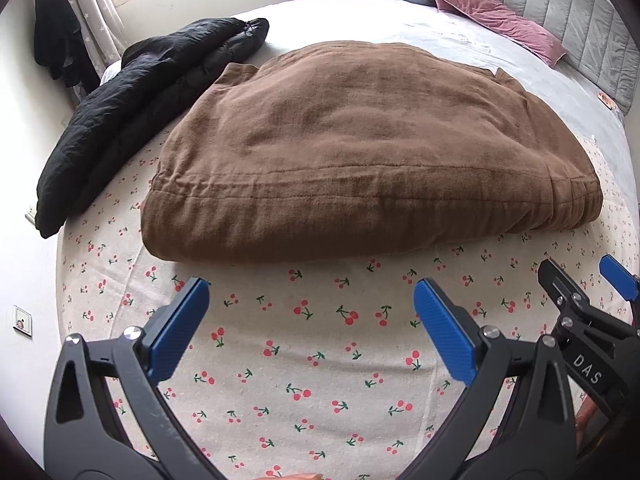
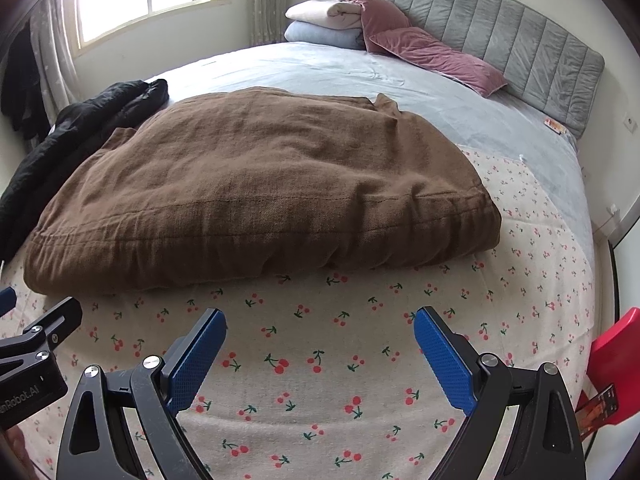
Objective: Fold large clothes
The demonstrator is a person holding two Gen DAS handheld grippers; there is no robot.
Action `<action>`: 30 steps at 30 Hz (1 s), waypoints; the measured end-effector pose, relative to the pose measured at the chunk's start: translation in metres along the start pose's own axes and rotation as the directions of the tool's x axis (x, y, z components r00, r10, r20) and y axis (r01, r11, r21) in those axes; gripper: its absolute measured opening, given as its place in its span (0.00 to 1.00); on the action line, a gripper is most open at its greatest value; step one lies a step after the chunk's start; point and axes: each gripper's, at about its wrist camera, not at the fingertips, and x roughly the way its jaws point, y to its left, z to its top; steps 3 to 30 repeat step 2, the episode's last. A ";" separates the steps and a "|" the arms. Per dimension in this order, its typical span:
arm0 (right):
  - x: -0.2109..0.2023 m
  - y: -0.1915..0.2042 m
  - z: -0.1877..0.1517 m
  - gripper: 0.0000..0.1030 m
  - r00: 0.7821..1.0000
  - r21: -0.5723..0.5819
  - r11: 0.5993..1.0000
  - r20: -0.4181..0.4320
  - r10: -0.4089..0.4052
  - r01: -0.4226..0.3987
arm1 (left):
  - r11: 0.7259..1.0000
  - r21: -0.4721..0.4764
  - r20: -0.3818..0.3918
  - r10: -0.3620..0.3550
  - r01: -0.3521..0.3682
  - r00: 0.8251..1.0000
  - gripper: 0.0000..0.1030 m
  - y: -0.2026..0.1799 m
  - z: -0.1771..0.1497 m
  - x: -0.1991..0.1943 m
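Note:
A thick brown garment (image 1: 360,152) lies folded into a flat bundle on the cherry-print sheet (image 1: 304,360); it also shows in the right wrist view (image 2: 260,192). My left gripper (image 1: 312,292) is open and empty, hovering over the sheet just short of the bundle's near edge. My right gripper (image 2: 320,320) is open and empty too, beside the left one, a little short of the same edge. The right gripper shows at the right edge of the left wrist view (image 1: 576,280). Part of the left gripper's body (image 2: 36,344) shows at the left of the right wrist view.
A black padded jacket (image 1: 132,108) lies to the left of the brown bundle, also in the right wrist view (image 2: 80,120). Pink pillows (image 2: 420,48) and folded blankets (image 2: 324,20) sit by the grey headboard (image 2: 500,36). A red object (image 2: 616,348) is at the bed's right edge.

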 end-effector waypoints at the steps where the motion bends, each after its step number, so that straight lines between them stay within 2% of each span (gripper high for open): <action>1: -0.002 0.000 0.001 0.93 1.000 0.006 1.000 0.002 0.015 -0.015 | 1.000 -0.016 -0.008 -0.016 0.016 1.000 0.99 0.004 -0.001 0.000; 30: -0.004 0.000 0.001 0.93 1.000 0.009 1.000 0.000 0.022 -0.022 | 0.999 -0.031 -0.014 -0.026 0.025 1.000 0.99 0.009 -0.003 -0.001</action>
